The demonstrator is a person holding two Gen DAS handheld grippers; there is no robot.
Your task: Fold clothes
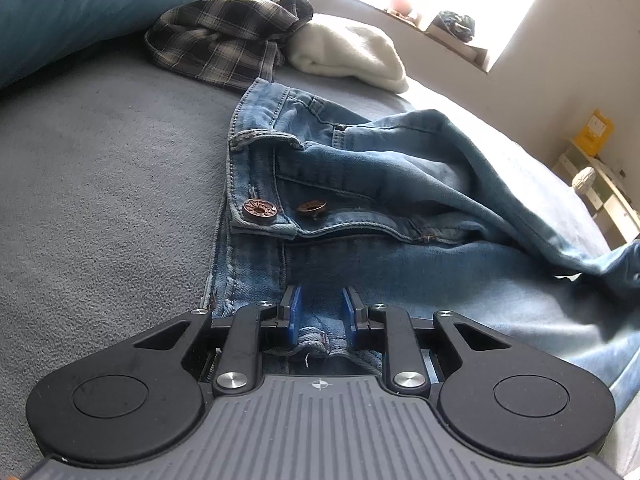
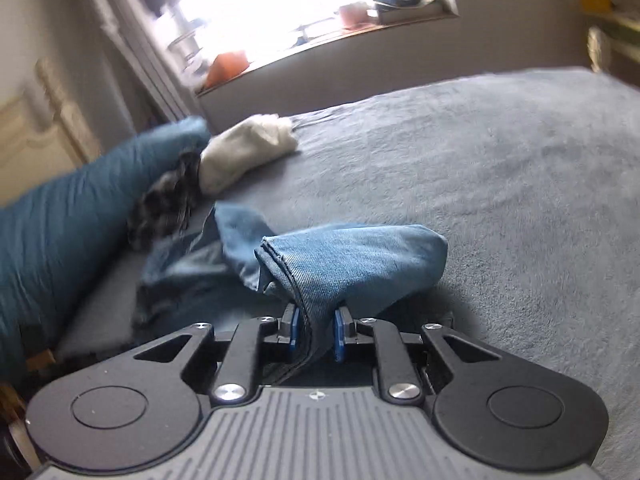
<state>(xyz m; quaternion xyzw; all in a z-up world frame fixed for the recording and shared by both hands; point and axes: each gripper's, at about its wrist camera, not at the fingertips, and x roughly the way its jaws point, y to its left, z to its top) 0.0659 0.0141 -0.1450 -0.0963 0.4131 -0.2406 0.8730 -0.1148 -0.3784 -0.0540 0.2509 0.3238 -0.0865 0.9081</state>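
Note:
Blue jeans (image 1: 360,184) lie on the grey bed blanket (image 1: 100,180), waistband toward me, with two copper buttons showing at the open fly. My left gripper (image 1: 320,300) is shut on the jeans' waistband; denim bunches between its blue pads. In the right wrist view, my right gripper (image 2: 316,320) is shut on the hem end of a jeans leg (image 2: 360,256). That leg is lifted off the blanket (image 2: 500,200) and drapes forward over the fingers. The image there is blurred.
A crumpled plaid shirt (image 1: 224,40) and a folded white garment (image 1: 348,52) lie beyond the jeans, by a teal pillow (image 1: 100,4). A cluttered windowsill (image 2: 320,36) runs behind the bed. White furniture (image 1: 608,200) stands past the bed's right edge.

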